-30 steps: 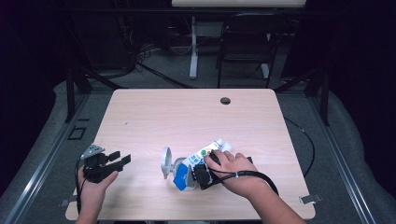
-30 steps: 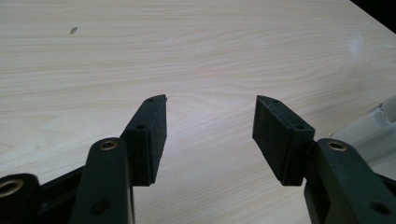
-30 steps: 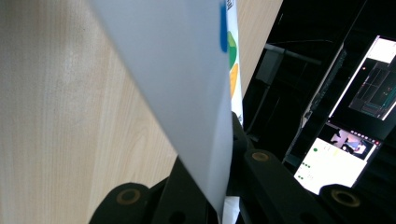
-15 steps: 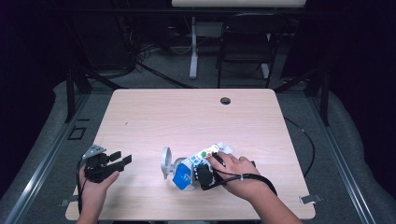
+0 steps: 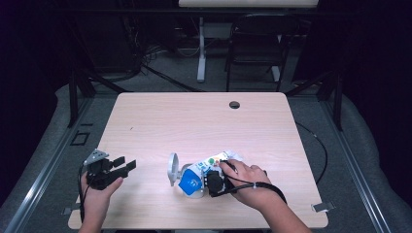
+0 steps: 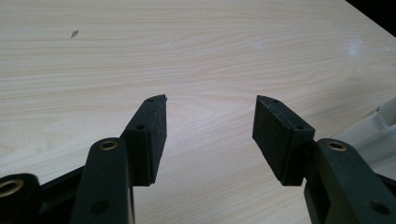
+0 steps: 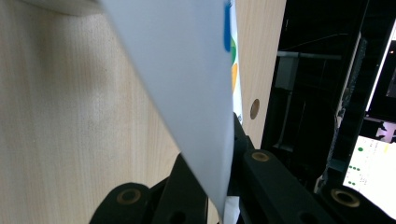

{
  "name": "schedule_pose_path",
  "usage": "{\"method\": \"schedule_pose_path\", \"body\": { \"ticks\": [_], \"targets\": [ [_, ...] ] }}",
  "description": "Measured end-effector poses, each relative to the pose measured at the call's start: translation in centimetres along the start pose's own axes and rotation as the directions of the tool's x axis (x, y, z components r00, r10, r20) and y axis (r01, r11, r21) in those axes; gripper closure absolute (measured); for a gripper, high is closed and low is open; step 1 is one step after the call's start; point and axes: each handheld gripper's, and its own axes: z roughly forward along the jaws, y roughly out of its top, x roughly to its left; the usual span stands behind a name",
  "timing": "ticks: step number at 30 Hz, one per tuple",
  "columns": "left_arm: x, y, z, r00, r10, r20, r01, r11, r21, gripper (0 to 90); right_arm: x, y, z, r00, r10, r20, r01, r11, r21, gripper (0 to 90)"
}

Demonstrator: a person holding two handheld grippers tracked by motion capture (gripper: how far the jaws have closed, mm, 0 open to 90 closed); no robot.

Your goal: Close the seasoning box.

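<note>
A white packet (image 5: pixel 197 177) with a blue round label and coloured dots lies near the table's front edge, right of centre. My right gripper (image 5: pixel 214 183) is shut on it, its hand lying just to the right. In the right gripper view the packet's white sheet (image 7: pixel 187 70) runs down between the pinched jaws of that gripper (image 7: pixel 223 186). A white round piece (image 5: pixel 172 167) stands upright at the packet's left end. My left gripper (image 5: pixel 125 165) is held at the front left, open with nothing in it. In its own view the left gripper (image 6: pixel 210 123) has bare wood between its pads.
The light wooden table (image 5: pixel 194 121) has a dark cable hole (image 5: pixel 234 104) near its far edge. A black chair (image 5: pixel 257 43) and a white desk leg (image 5: pixel 200 48) stand beyond it. A white object's edge (image 6: pixel 373 130) shows at the right of the left gripper view.
The right hand has shifted slightly while keeping its hold on the packet. The left gripper has stayed where it was.
</note>
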Motion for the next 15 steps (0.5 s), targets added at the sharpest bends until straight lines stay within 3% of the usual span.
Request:
{"method": "schedule_pose_path", "body": {
  "ticks": [15],
  "targets": [
    [0.1, -0.22, 0.24, 1.0, 0.0, -0.004, 0.0, 1.0, 0.008, 45.3, 0.34, -0.93, 0.42, 0.9932, 0.11, -0.037, -0.112, 0.991, -0.07, 90.0]
  ]
}}
